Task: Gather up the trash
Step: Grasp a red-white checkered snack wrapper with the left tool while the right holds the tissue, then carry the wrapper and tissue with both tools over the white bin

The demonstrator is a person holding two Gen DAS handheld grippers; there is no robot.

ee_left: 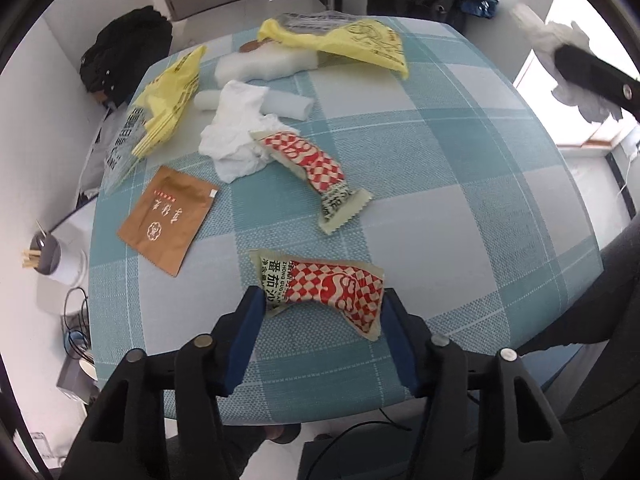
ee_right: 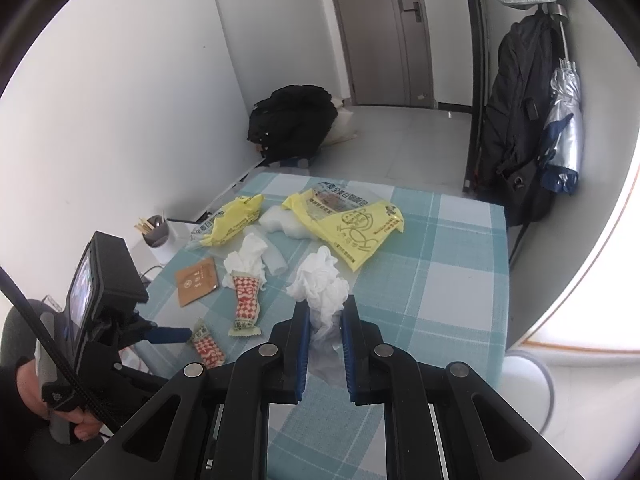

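Note:
A red-and-white checked sachet [ee_left: 332,290] lies near the front edge of the blue checked table [ee_left: 460,184]. My left gripper [ee_left: 323,304] points down over it, its blue pads against the sachet's two ends, and the sachet is slightly buckled. My right gripper [ee_right: 325,316] is shut on a crumpled white tissue [ee_right: 322,284] held above the table. That tissue [ee_left: 560,40] also shows at the top right of the left wrist view. Further back lie a second checked sachet [ee_left: 312,164], a brown packet [ee_left: 168,218], another tissue [ee_left: 236,140], two yellow bags [ee_left: 344,40] [ee_left: 164,100] and white foam [ee_left: 256,62].
A cup of sticks [ee_left: 44,256] stands on a low shelf left of the table. A black bag [ee_right: 292,120] lies on the floor by the wall. A backpack [ee_right: 516,120] and an umbrella [ee_right: 564,128] hang at the right. A white stool [ee_right: 528,384] stands beside the table.

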